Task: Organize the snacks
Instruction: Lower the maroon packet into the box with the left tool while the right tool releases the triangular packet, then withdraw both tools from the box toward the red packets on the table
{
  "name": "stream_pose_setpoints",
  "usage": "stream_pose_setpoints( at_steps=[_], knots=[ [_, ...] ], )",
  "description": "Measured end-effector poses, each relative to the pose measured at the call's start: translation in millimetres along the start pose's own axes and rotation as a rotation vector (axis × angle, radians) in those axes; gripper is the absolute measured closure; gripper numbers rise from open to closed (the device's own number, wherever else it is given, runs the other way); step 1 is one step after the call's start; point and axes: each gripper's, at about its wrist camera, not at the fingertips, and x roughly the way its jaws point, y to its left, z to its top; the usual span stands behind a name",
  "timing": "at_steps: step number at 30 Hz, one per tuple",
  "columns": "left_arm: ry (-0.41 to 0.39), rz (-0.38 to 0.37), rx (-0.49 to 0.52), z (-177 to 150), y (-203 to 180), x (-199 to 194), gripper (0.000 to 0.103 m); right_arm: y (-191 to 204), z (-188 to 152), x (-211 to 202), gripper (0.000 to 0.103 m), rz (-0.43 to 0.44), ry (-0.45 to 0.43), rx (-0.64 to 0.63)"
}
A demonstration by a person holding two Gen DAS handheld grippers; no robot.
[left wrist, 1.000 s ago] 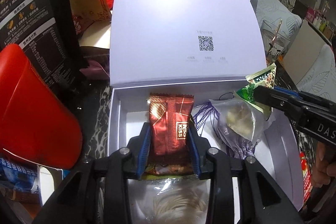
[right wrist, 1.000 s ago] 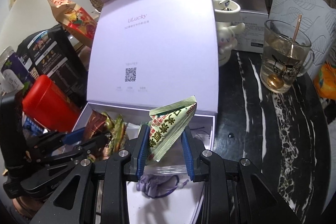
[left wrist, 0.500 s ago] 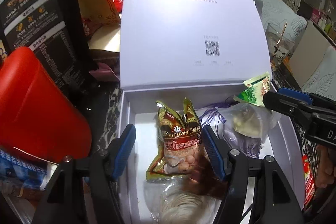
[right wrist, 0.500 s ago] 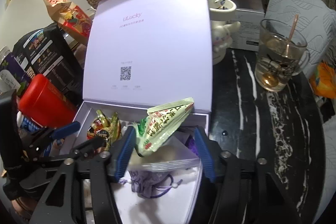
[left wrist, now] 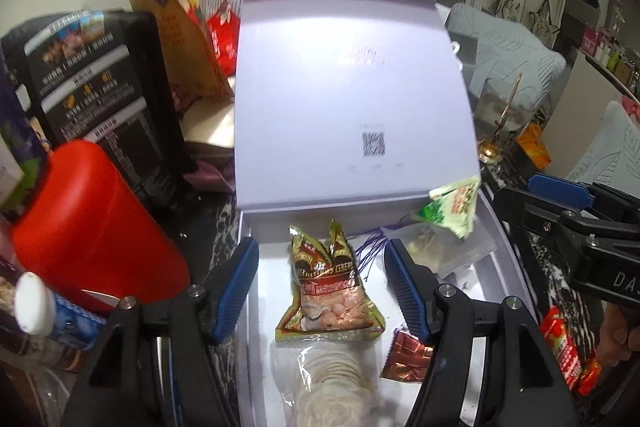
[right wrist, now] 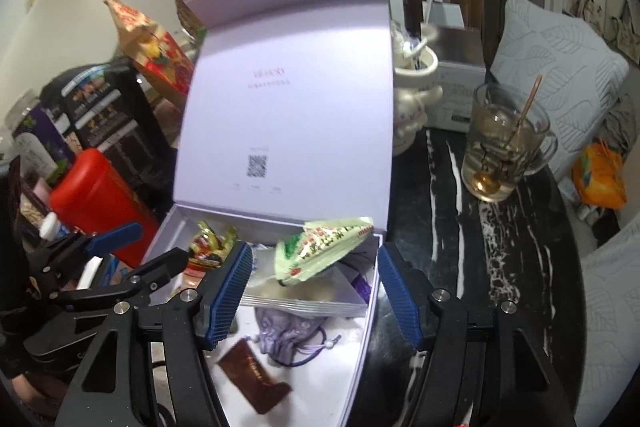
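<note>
Both grippers (left wrist: 320,283) (right wrist: 314,287) agape, empty.

Left gripper (left wrist: 320,291) hangs wide open over the lavender box (left wrist: 506,247), gold snack packet (left wrist: 328,291) lying loose between its jaws.

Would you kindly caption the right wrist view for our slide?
Right gripper open above the lavender gift box, the green triangular snack packet released inside.
</note>
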Motion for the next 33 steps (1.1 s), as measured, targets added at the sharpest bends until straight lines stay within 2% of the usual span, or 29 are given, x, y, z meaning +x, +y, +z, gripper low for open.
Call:
stream_pose_setpoints(
  at_steps=[16,27,28,30,33],
  knots=[
    [-0.164,-0.031,0.019,8,-15,-85,0.038,27,5,-98,0.037,-0.034,-0.188,-0.064],
    [-0.252,-0.07,0.056,-3,-30,-146,0.038,49,-16,-181,0.027,-0.052,-0.333,-0.11],
    [-0.257,-0.072,0.061,-4,-31,-150,0.036,50,-18,-187,0.025,-0.054,-0.34,-0.111],
    [-0.27,-0.076,0.067,-8,-34,-158,0.021,52,-24,-200,0.024,-0.059,-0.358,-0.111],
    [-0.302,-0.078,0.081,-15,-40,-171,0.018,53,-34,-218,0.023,-0.066,-0.382,-0.113]
  ],
)
